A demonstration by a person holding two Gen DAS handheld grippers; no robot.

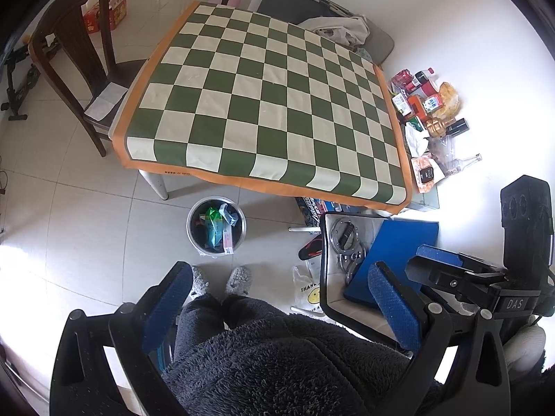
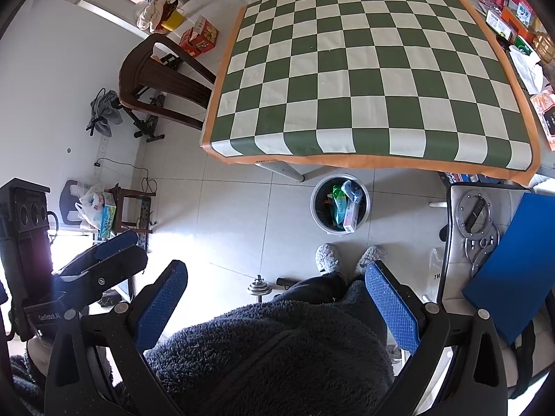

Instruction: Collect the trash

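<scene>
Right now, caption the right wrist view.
Open right gripper held above lap, facing filled bin beside bare checkered table.

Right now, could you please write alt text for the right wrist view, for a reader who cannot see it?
The open right gripper hangs empty above the person's dark fleece lap. Ahead, a round trash bin holding packaging stands on the tiled floor beside a table with a green-and-white checkered cloth.

Both wrist views look down and forward from high above the floor, well back from the surface [image 1: 270,104]. Left view sits left of the right tool [image 1: 409,263], which shows at its right edge; right view sees the left tool [image 2: 121,246] at its left edge. Shared: checkered surface [image 2: 374,76], trash bin [image 1: 216,225] [image 2: 340,204], wearer's slippers [image 1: 237,279] [image 2: 327,256], brown chair [image 1: 73,52] [image 2: 156,79].
</scene>
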